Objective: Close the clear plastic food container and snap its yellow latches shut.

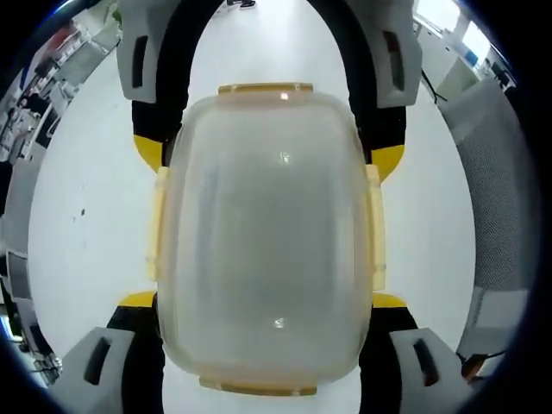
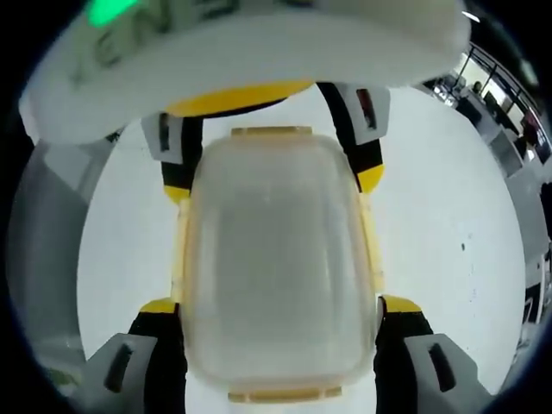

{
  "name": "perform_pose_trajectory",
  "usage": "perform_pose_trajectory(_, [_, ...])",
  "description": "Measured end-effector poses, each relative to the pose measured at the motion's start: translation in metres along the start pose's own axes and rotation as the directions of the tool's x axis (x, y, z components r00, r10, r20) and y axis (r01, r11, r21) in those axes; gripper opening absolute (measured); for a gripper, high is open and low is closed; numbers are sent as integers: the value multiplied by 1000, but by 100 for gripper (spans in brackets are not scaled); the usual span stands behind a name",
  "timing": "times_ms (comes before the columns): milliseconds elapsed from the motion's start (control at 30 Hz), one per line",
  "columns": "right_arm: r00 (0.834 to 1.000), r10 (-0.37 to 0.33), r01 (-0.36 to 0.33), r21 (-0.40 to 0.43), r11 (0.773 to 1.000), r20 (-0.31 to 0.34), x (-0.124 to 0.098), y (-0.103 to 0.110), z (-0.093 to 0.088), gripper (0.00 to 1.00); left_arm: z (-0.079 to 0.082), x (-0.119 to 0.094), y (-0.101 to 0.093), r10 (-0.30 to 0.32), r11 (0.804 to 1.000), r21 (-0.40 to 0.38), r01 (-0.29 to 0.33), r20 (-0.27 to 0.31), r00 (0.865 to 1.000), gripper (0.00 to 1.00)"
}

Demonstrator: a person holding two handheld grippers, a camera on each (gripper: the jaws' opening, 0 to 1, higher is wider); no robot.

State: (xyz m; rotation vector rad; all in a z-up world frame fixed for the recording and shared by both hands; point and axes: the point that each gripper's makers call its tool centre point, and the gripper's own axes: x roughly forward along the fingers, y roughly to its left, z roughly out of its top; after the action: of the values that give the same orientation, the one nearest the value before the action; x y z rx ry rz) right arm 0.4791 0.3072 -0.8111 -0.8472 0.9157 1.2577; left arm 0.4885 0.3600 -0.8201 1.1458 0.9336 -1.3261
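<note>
The food container (image 1: 267, 233) is a rounded rectangle of frosted, translucent plastic with soft corners, lying on the smooth white counter (image 1: 86, 224). Thin pale-yellow latches (image 1: 264, 89) run along all four of its edges. The left gripper (image 1: 267, 345) holds the container's near end, its grey, yellow-tipped fingers (image 1: 138, 304) pressed against both long sides. The right gripper (image 2: 280, 349) clamps the opposite end likewise, its fingers (image 2: 398, 306) flanking the container.
</note>
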Motion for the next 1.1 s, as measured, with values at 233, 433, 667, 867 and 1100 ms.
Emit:
perform_pose_trajectory(233, [1000, 1, -1, -2, 1000, 1, 0, -2, 0, 92, 0, 0, 2, 2, 1000, -3, -2, 0, 1000, 96])
perform_pose_trajectory(433, [1000, 5, -5, -4, 1000, -5, -1, -2, 0, 92, 1, -1, 2, 0, 1000, -3, 0, 9, 1000, 96])
perform_pose_trajectory(667, [1000, 6, -6, -34, 999, -17, 0, -3, -1, 92, 1, -1, 2, -1, 1000, -20, 1, 19, 1000, 96])
perform_pose_trajectory(867, [999, 10, -6, -90, 996, 45, -4, -2, 9, 96, -3, -2, -1, 0, 999, 43, 1, -11, 1000, 99])
perform_pose_trajectory(1100, [997, -11, 15, -50, 999, 81, -13, -5, 7, 93, 2, -11, 5, 28, 999, 16, -28, 40, 999, 99])
